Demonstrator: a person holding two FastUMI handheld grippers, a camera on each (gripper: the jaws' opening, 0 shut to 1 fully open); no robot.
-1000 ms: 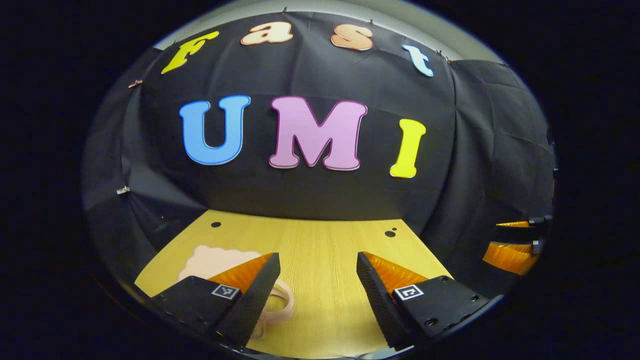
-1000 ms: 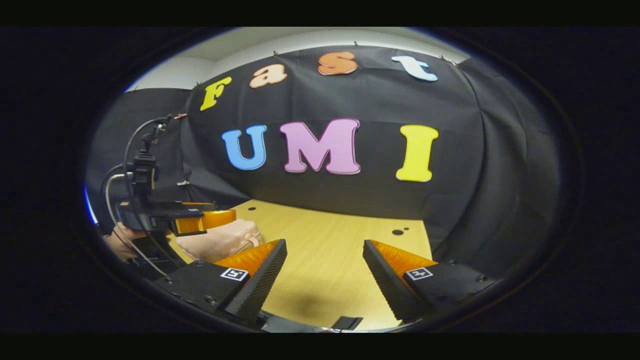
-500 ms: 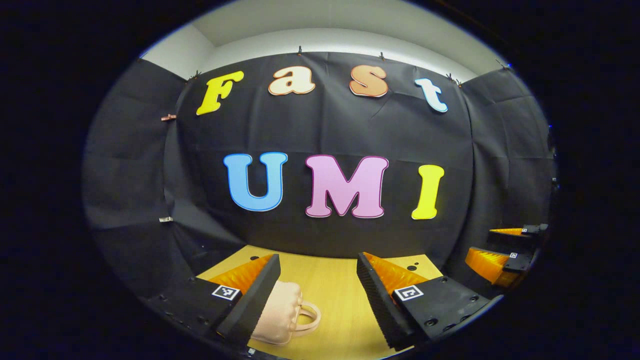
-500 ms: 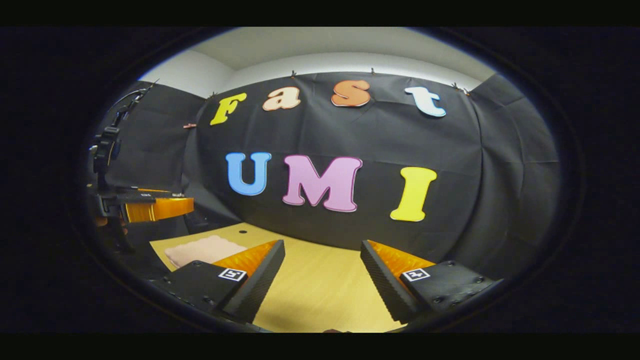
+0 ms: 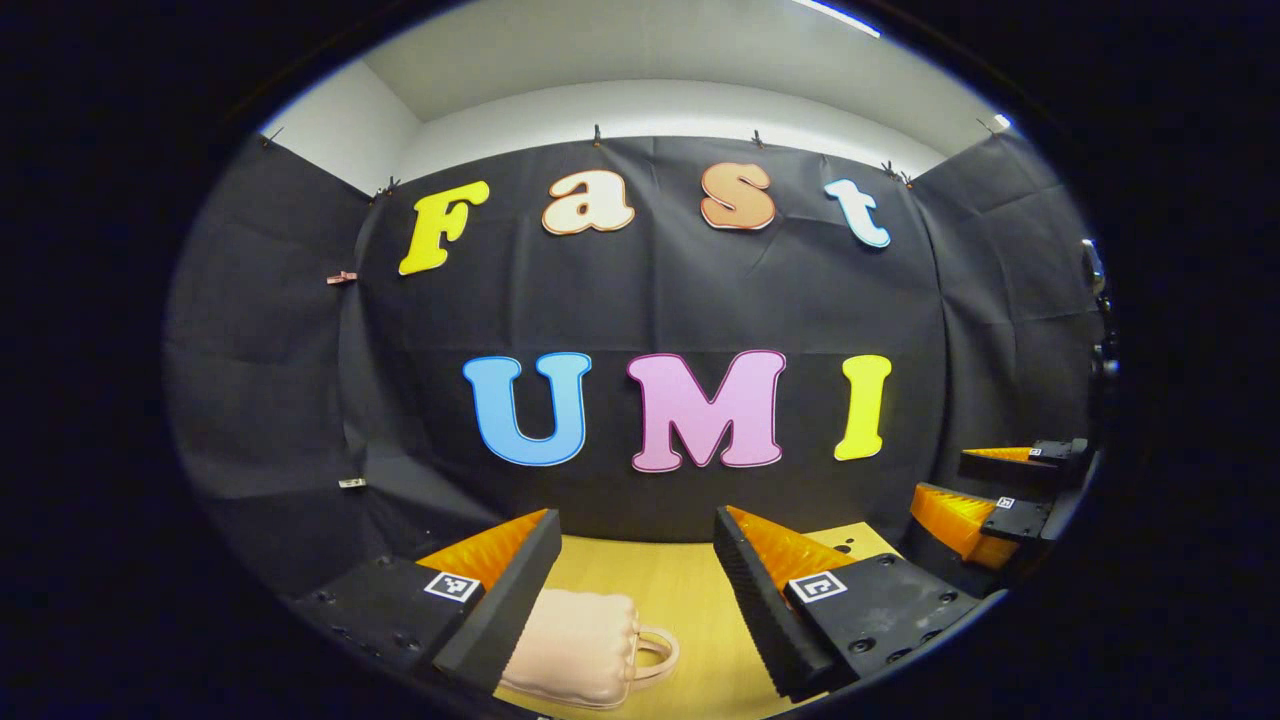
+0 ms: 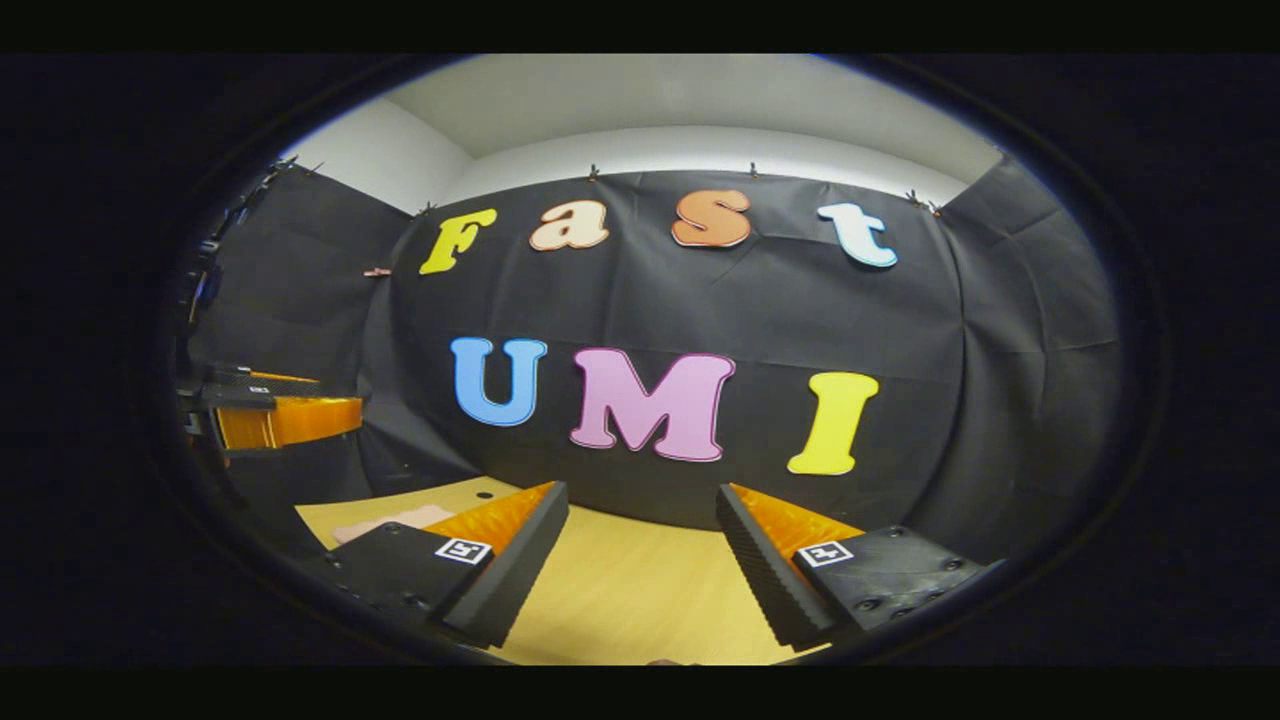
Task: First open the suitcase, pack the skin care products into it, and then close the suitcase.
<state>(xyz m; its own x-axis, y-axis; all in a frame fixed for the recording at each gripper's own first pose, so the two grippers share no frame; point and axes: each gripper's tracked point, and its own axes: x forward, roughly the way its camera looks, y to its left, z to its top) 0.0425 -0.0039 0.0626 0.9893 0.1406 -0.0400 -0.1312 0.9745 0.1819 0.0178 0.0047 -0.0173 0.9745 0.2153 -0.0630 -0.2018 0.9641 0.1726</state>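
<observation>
both jaws wide apart (nothing held), above closed pink suitcase (image 5: pixel 580 648) on table (image 6: pixel 620 600)

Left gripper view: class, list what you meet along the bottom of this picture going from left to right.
Left gripper's own left finger → pink suitcase lying on the wooden table → its own right finger → the right gripper, held out at the right edge.
</observation>
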